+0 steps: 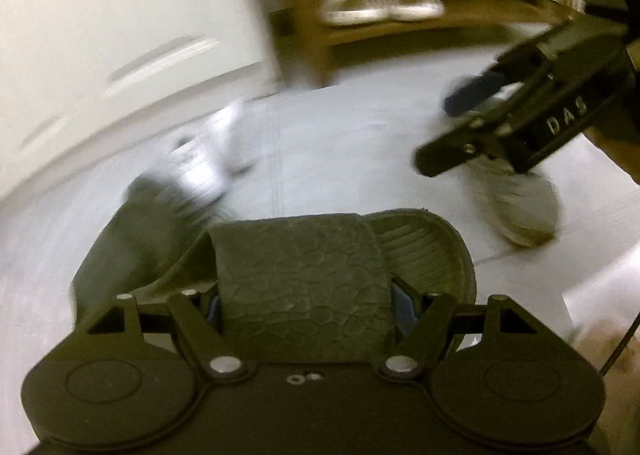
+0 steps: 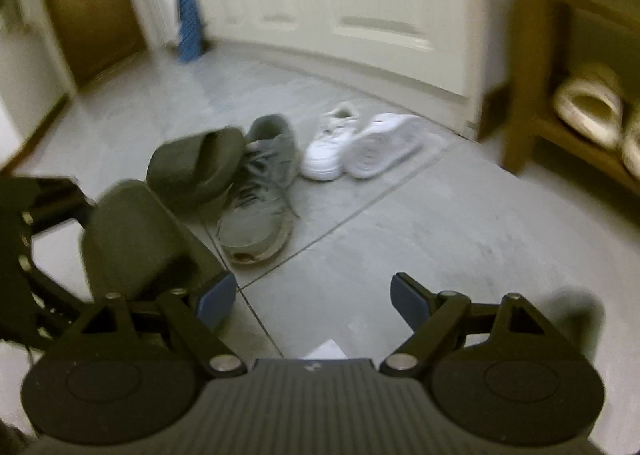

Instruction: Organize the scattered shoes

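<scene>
Left wrist view: the left tongs (image 1: pixel 308 303) are gripping a dark green slide sandal (image 1: pixel 320 279) by its textured strap, the blue pads pressing on both sides, the ribbed footbed jutting ahead to the right. The picture is smeared, so the sandal is probably being carried. Ahead, a wooden shoe rack (image 1: pixel 400 29) is holding a pair of cream slippers (image 1: pixel 380 3) on its low shelf — the likely destination. To do this step well, the grip should be kept firm on the strap and the sole levelled before it is set down beside the cream pair, where bare shelf is showing to the right. On the grey tiled floor (image 1: pixel 340 143), a blurred white sneaker (image 1: pixel 200 159) is lying to the left, and a grey sneaker (image 1: pixel 516 203) is lying to the right, partly under the right tongs (image 1: pixel 448 127).

Right wrist view: the right tongs (image 2: pixel 312 303) are spread wide, holding nothing. A second dark green sandal (image 2: pixel 192 171) is leaning on a worn grey sneaker (image 2: pixel 260 207); two white sneakers (image 2: pixel 360 147) are lying just beyond, one tipped on its side. These are cluttering the path to the rack, and a blue object (image 2: pixel 190 27) is standing by the white wall.
</scene>
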### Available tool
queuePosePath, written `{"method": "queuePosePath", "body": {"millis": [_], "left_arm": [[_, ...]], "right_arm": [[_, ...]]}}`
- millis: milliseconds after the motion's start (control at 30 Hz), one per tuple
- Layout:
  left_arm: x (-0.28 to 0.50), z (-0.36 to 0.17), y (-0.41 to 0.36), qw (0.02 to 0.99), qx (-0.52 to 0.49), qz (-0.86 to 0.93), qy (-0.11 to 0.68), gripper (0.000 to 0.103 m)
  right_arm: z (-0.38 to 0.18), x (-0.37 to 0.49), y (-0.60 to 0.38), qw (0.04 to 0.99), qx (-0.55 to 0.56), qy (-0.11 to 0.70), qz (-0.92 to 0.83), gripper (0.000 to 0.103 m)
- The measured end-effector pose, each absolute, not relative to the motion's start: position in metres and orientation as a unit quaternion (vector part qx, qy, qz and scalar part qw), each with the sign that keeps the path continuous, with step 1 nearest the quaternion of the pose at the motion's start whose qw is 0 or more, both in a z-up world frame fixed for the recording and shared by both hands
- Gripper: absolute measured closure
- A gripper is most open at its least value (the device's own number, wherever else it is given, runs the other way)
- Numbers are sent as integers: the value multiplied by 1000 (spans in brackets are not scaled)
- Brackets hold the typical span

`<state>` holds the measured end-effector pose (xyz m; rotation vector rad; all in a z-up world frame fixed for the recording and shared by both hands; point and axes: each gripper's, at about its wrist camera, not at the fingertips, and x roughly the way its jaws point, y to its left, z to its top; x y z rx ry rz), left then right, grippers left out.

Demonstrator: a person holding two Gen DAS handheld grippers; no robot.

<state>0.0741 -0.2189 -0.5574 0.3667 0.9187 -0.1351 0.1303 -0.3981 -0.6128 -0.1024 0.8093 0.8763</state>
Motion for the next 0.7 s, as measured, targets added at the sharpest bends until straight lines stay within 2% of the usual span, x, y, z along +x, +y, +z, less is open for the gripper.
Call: {"method": "queuePosePath", "body": {"millis": [167,400,700], "left_arm": [[93,-576,-252,861,242,-142,423,28],[109,-610,-264,819,286,-286,407,28],[154,-634,-275,740,414,-389,361,28]], "right_arm": [[-619,104,-444,851,-22,385,356,16],[-616,100,-479,875,29,388,287,16],[-627,83,-462,917,19,324,233,16]]}}
